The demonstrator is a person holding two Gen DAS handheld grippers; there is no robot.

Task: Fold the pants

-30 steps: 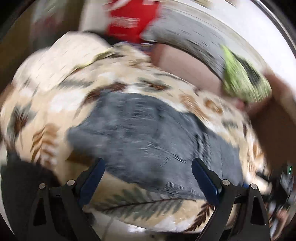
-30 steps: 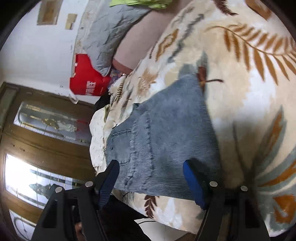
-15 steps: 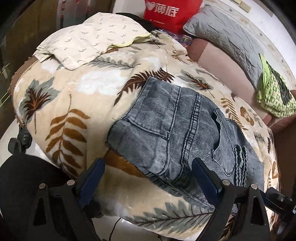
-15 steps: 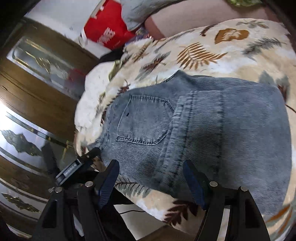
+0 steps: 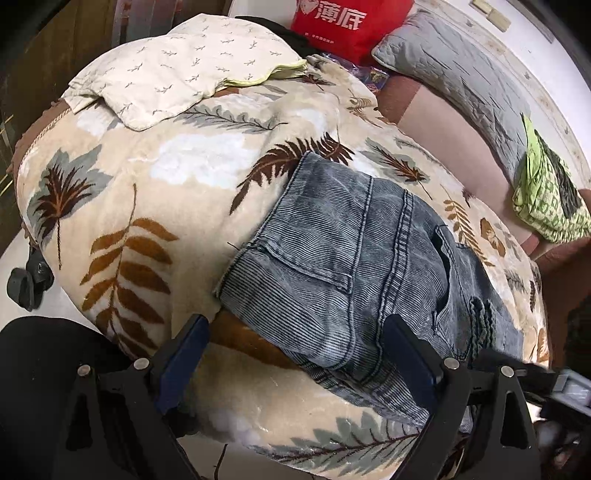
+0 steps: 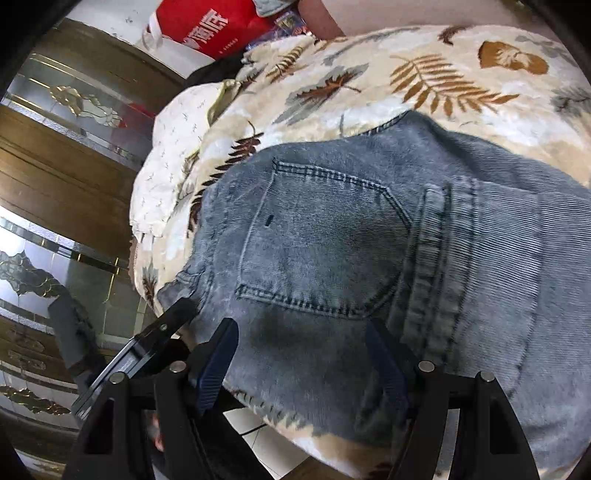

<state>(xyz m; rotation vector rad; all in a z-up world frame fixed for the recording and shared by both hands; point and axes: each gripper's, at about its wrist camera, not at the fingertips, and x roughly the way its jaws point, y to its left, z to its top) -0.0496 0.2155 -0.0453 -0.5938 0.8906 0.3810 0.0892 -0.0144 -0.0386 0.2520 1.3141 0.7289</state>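
Observation:
Grey-blue denim pants (image 5: 354, 266) lie in a folded bundle on a leaf-patterned blanket (image 5: 122, 206), near the bed's front edge. In the right wrist view the pants (image 6: 369, 236) fill the middle, back pocket up. My left gripper (image 5: 295, 347) is open, its blue pads either side of the bundle's near left corner, just above it. My right gripper (image 6: 303, 350) is open, close over the pants' near edge below the pocket. The left gripper's black finger (image 6: 159, 332) shows at the pants' left corner in the right wrist view.
A cream patterned pillowcase (image 5: 177, 62) lies at the blanket's far left. A red bag (image 5: 343, 26), a grey pillow (image 5: 454, 74) and a green cloth (image 5: 546, 199) sit at the back. A wooden glass-panelled door (image 6: 55, 155) stands left of the bed.
Both grippers have come closer to the pants' near edge. The right view swung from the side to face the back pocket. Both stay open.

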